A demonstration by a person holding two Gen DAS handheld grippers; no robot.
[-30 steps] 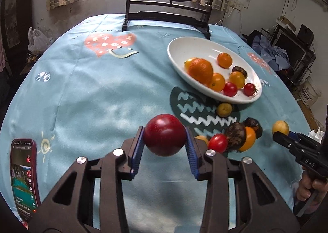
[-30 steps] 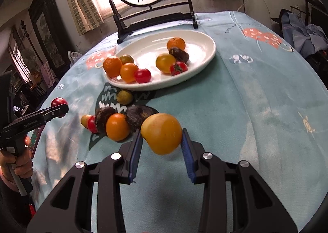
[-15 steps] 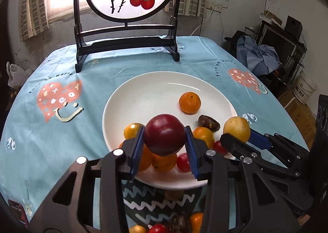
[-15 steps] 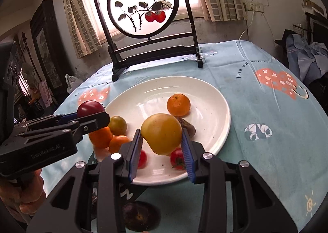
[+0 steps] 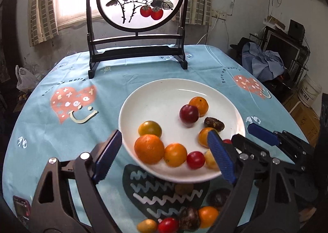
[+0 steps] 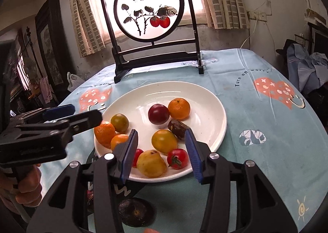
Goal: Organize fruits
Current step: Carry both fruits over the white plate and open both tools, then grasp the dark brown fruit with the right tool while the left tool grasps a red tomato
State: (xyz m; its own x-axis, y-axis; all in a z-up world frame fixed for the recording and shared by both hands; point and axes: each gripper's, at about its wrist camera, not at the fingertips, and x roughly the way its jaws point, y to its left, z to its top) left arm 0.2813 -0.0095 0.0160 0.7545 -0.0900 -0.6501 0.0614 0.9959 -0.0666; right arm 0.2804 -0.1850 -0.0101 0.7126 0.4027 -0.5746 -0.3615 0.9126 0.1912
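Looking along my left gripper, I am holding its jaws spread wide and empty over the near rim of the white plate. The dark red plum is sitting on the plate, touching the mandarin.

Viewing from my right gripper, I am likewise keeping its jaws apart, gripping nothing. The yellow fruit is lying on the plate's near edge between the blue pads, beside a red tomato.

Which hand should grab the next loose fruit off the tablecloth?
Probably left: the open left tool has the loose fruit cluster close below it; the open right tool shows only one dark fruit nearby.
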